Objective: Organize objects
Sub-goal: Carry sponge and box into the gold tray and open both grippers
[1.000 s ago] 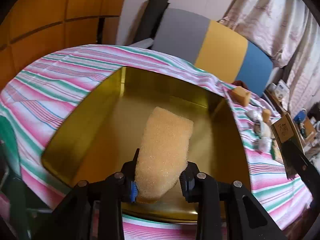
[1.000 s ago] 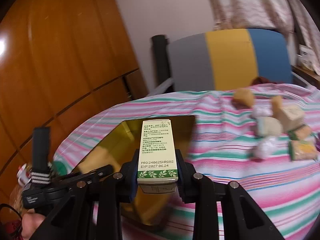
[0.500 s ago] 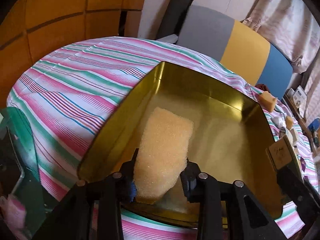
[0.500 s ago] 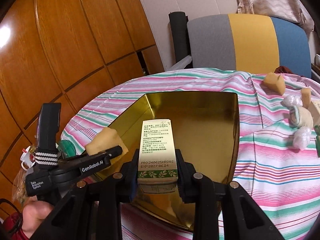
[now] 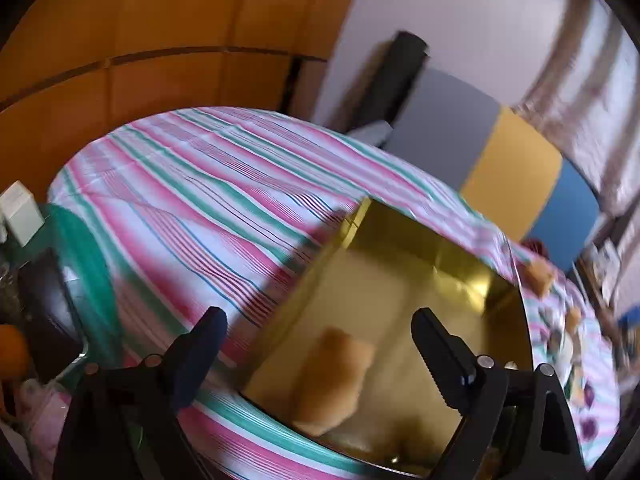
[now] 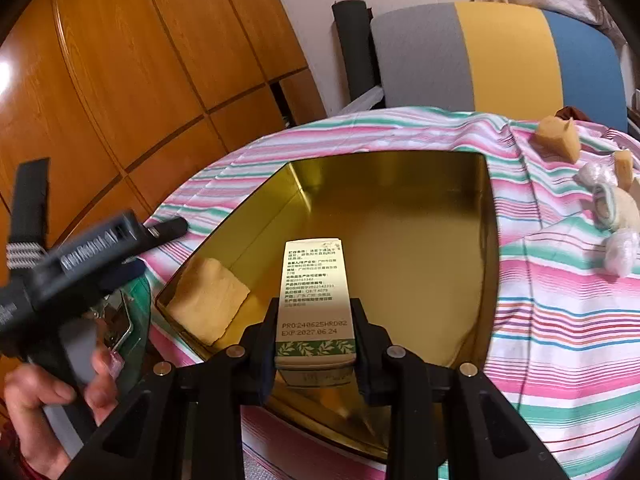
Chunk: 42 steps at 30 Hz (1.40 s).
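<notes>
Nearest, right gripper (image 6: 316,334) with fingers clamped on a small white carton with printed text and a green leaf band (image 6: 314,300), held lengthwise over the near part of a shallow gold-coloured metal tray (image 6: 490,216); whether the carton touches the tray floor cannot be told. Left gripper (image 5: 316,334) with fingers spread wide apart, gripping nothing, poised above the tray's near left corner; its black body (image 6: 96,248) also shows at the left of the right wrist view, held in a hand (image 6: 48,400). Between and below the open fingers, a yellow-orange rectangular sponge (image 5: 334,380) lies inside the tray, resting in the near left corner against the wall (image 6: 208,304); left view is motion-blurred. Tray (image 5: 424,240) sits on a worktop covered by a pink, green and white striped cloth (image 5: 192,192). Further right on the cloth, well apart from the tray: a tan sponge chunk (image 6: 558,138), a smaller tan piece (image 6: 624,168), a rolled cloth bundle (image 6: 616,206) and clear-wrapped lumps (image 6: 622,252). Beyond the worktop, a grey, yellow and blue panelled chair back (image 6: 500,60), wooden wall panels (image 6: 120,60) to the left.
</notes>
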Tool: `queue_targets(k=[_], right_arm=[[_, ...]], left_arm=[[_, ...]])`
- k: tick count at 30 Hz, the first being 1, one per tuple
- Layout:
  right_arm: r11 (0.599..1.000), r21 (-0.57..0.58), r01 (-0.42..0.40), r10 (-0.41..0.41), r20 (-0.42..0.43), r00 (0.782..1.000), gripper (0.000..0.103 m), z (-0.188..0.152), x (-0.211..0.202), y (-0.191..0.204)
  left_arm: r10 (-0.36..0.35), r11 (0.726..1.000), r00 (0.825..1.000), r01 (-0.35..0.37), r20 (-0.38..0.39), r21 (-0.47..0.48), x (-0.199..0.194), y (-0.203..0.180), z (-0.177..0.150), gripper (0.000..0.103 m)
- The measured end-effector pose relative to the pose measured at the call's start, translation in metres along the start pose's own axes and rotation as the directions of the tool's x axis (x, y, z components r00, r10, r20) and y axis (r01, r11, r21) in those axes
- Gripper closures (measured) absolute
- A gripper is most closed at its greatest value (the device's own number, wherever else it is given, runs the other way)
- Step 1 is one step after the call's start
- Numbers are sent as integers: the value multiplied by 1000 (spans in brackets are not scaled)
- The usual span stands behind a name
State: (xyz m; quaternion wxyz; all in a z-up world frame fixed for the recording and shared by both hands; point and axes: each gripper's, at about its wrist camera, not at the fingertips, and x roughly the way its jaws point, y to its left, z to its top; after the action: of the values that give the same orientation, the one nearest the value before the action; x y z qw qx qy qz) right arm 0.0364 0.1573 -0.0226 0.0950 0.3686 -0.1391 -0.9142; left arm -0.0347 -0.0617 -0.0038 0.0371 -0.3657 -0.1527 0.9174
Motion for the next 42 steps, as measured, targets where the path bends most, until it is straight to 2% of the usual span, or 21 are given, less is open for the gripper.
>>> queue_targets(k=[5, 11, 15, 18, 30, 34, 37, 42], right_arm=[[1000, 7, -17, 17, -36, 999, 73, 1, 14, 10], [999, 8, -45, 45, -96, 994, 72, 0, 39, 28], [995, 50, -88, 94, -132, 987, 68, -3, 48, 30], [994, 39, -106, 110, -105, 988, 63, -5, 39, 32], [998, 21, -55, 55, -15, 998, 63, 0, 7, 24], [1000, 9, -20, 19, 37, 999, 63, 3, -12, 16], [999, 2, 39, -39, 79, 996, 63, 6, -30, 5], [989, 94, 110, -121, 116, 986, 63, 4, -55, -36]], left_arm=[[12, 998, 999, -10, 39, -57, -12, 15, 14, 5], [9, 997, 999, -7, 31, -81, -15, 16, 14, 5], [0, 997, 1000, 2, 22, -80, -14, 13, 14, 5], [-2, 997, 1000, 3, 22, -77, -15, 11, 14, 5], [-28, 999, 1000, 27, -11, -36, -12, -7, 3, 5], [-49, 999, 998, 48, -26, -17, -12, -15, -2, 4], [-73, 997, 997, 74, -39, 5, -12, -24, -7, 4], [-131, 989, 989, 136, -74, 62, -13, -46, -20, 1]])
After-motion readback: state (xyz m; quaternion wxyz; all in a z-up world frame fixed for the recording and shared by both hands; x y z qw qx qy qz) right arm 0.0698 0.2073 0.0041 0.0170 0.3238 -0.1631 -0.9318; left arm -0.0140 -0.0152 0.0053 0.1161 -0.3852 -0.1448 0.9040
